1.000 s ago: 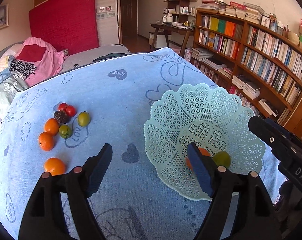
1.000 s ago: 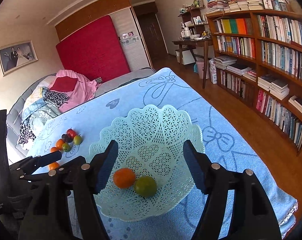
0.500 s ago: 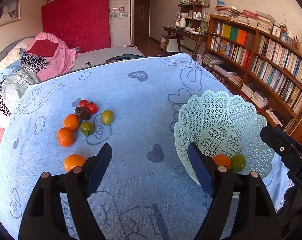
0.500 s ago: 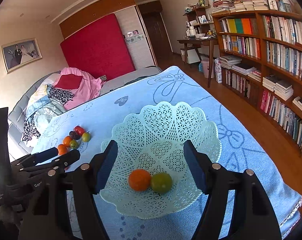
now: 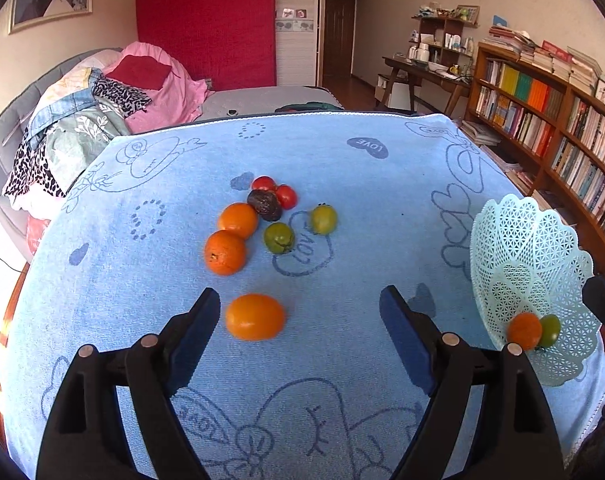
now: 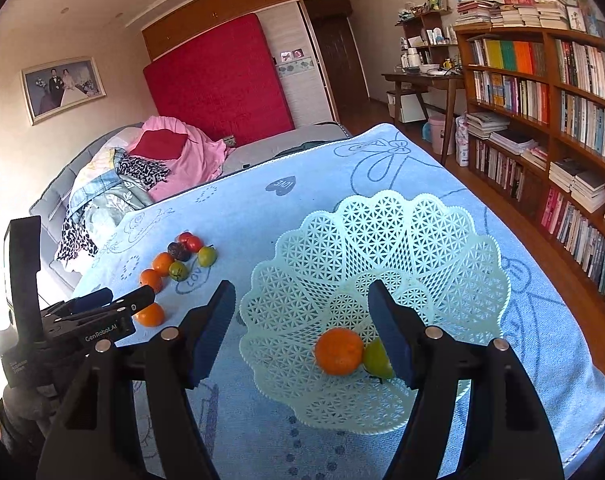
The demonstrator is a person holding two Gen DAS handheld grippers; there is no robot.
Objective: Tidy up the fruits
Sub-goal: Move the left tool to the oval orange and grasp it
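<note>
The left tongs (image 5: 298,312) stand wide apart and hold nothing, hanging above the blue patterned cloth (image 5: 382,208) that covers the table. Just inside the left pad, toward 9 o'clock of the gap, lies a lone orange (image 5: 255,316), not touched by either pad as far as the left wrist view shows. Farther out at 12 o'clock sits the loose cluster of fruit: two oranges (image 5: 225,251) touching each other, a dark wrinkled fruit (image 5: 265,204) beside two red tomatoes (image 5: 286,196), a green tomato (image 5: 278,237) and a yellow-green one (image 5: 324,219) a little to its right. At 3 o'clock of the left wrist view the pale green lattice basket (image 5: 542,248) rests near the table's edge.

The right tongs (image 6: 302,324) are also spread wide and empty, poised over the near side of the basket (image 6: 382,240). Between the pads, low in the basket, lie an orange (image 6: 338,351) and a green fruit (image 6: 376,358) touching it; the right pad partly covers the green one. At 9 o'clock of the right wrist view the other tool's black body (image 6: 82,328) shows, with the fruit cluster beyond it at 10 o'clock.

Past the table, a bed (image 6: 262,148) piled with clothes lies at 11 o'clock, and a bookshelf (image 6: 562,100) fills 2 o'clock.
</note>
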